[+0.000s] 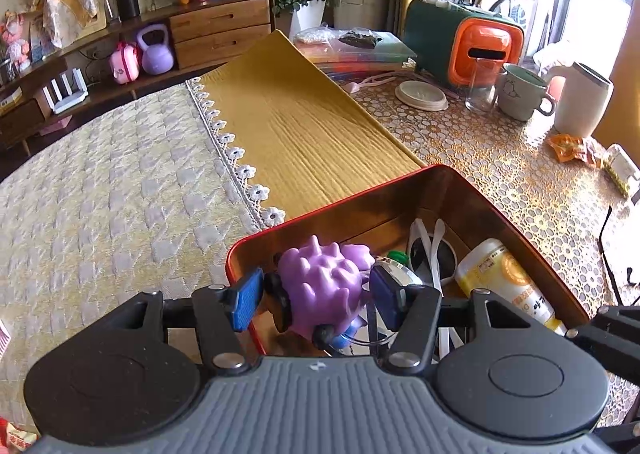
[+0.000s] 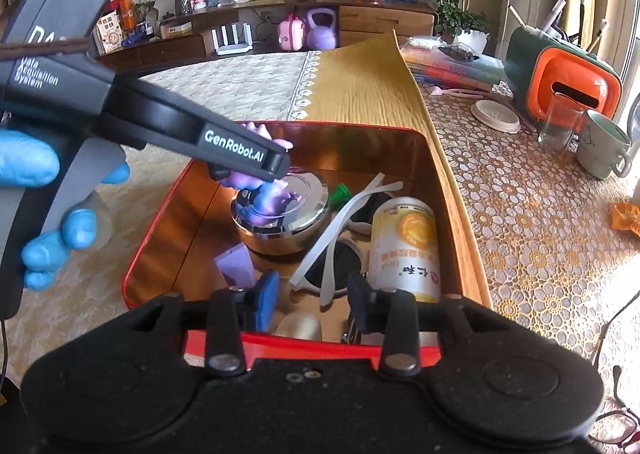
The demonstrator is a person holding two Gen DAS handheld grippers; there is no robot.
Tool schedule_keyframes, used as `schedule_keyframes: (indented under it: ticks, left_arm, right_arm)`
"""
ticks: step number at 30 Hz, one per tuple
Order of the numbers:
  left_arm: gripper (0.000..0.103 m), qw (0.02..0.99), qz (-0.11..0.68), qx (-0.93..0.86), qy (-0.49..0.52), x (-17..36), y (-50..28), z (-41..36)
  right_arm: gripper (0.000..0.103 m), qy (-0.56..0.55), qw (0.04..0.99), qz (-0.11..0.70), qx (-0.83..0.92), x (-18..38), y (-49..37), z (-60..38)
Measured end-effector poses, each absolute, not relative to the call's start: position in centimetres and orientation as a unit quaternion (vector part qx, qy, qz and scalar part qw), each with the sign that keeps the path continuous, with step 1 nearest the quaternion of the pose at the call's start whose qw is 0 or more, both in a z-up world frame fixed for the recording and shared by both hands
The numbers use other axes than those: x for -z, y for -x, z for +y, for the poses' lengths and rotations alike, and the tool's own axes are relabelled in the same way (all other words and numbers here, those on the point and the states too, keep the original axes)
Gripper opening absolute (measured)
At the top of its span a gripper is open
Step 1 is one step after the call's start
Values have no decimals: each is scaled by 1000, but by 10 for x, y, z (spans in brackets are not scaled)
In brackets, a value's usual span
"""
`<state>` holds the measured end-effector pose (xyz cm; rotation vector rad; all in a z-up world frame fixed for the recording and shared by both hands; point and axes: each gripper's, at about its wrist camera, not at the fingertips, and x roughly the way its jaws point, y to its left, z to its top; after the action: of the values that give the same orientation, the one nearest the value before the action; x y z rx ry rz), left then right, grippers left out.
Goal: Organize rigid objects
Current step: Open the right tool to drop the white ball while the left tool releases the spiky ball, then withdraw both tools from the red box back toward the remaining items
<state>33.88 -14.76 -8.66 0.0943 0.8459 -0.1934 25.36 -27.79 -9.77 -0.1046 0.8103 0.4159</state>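
**Spiky toy held over the tin**

Over the red tin [image 1: 400,184], we had the left tool [image 1: 316,296] set around a purple spiky toy [image 1: 320,286], its blue pads [image 1: 246,304] about half spread and sitting at the toy's two sides. From the left wrist view the right-hand pad looked to press on the toy; whether the left-hand pad touched it we could not tell for sure. We judged it a grip, since the right wrist view showed the toy hanging clear above a steel bowl [image 2: 280,222] inside the tin.

We judged the toy light and stiff, likely hollow plastic or rubber, with blunt spikes that give the pads something to catch on. Its rounded body seemed the best place to hold it, across the widest part, as it was held. The small dark wheels or feet beneath looked too slight to hold by. It did not look fragile, though it could roll or tip off the bowl's shiny lid.

Our left hand [image 2: 44,222], in a blue glove, held its tool angled steeply down into the tin from the left side. The right tool [image 2: 314,298] pointed down over the near rim, partly spread and holding nothing, with white sunglasses [image 2: 332,238] and a yellow bottle [image 2: 404,250] lying in the tin beyond it.
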Motion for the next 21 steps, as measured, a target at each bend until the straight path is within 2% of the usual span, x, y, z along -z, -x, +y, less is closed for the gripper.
schedule_keyframes:
  ticks: [10,21]
  left_arm:
    - [76,915,388,103,-49,77,-320,-149]
    - [77,924,364,108,-49,51,-283,-141]
  right_arm:
    - [42,35,901,381,-202,85,-244,-284]
    - [45,-2,910,363,-201,58,-231,-293]
